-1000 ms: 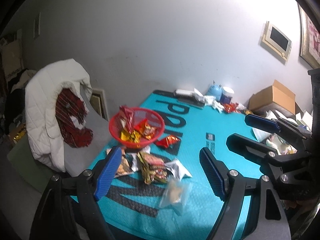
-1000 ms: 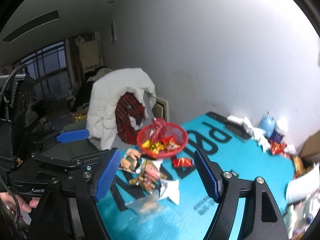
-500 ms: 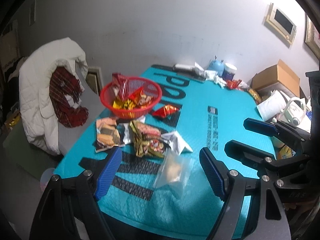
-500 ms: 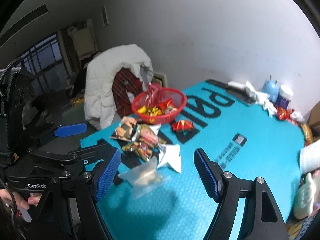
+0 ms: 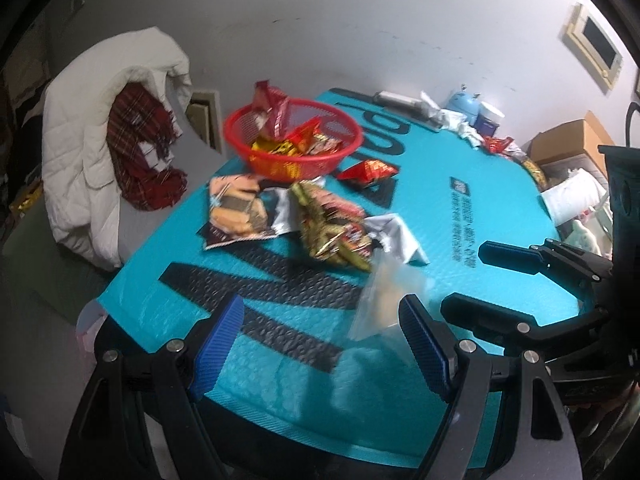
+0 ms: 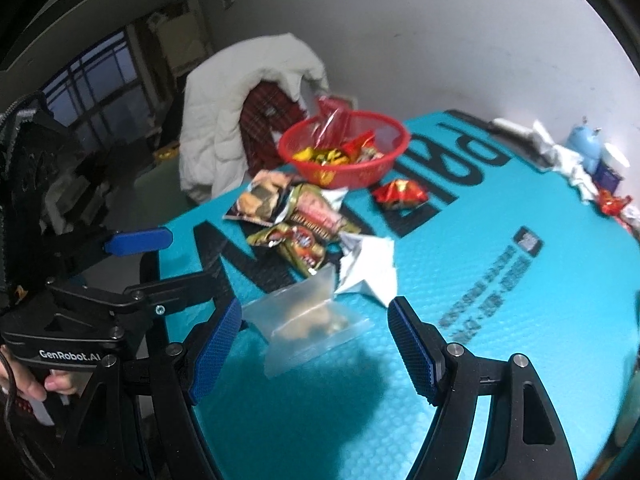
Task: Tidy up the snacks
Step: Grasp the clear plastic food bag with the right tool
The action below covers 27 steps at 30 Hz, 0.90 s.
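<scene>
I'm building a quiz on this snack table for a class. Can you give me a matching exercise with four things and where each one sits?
Things:
1. red basket
2. clear zip bag
3. small red packet
4. white jacket

Places:
a. draped over the chair beyond the table's edge
b. nearest the right tool, lying flat on the teal mat
c. at the far side of the mat, with wrappers inside
d. alone on the mat, just beside the basket

Pairs: 1-c, 2-b, 3-d, 4-a
</scene>
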### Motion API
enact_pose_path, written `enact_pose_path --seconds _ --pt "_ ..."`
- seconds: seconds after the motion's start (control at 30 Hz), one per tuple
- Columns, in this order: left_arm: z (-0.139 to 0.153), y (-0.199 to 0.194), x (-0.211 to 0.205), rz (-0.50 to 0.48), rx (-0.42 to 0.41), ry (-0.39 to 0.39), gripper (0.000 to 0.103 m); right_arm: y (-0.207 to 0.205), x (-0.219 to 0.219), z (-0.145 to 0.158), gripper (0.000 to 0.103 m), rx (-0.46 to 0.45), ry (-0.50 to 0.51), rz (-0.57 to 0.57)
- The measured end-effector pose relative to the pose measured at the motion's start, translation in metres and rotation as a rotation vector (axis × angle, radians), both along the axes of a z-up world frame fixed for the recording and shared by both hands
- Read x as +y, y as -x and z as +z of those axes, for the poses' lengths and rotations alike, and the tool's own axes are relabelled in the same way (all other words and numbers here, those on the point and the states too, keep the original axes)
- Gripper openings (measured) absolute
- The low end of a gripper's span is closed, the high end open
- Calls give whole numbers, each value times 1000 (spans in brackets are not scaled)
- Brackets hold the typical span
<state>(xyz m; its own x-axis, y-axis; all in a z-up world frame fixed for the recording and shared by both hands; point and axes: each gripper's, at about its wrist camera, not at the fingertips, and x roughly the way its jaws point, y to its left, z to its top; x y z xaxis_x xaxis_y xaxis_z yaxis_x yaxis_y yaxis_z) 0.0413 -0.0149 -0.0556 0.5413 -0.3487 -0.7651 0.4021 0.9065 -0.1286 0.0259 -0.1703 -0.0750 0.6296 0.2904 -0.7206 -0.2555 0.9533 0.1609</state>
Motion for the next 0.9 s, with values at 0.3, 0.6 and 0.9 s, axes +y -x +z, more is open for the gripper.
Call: enact_pose_path --seconds 0.3,0.6,0.9 --pt "-19 -18 18 56 68 13 79 -27 20 -28 76 73 46 111" --pt "-25 -24 20 65 93 21 79 -39 34 -43 85 90 96 201" --pt "-25 -25 16 60 91 18 79 -40 35 -60 83 143 146 213"
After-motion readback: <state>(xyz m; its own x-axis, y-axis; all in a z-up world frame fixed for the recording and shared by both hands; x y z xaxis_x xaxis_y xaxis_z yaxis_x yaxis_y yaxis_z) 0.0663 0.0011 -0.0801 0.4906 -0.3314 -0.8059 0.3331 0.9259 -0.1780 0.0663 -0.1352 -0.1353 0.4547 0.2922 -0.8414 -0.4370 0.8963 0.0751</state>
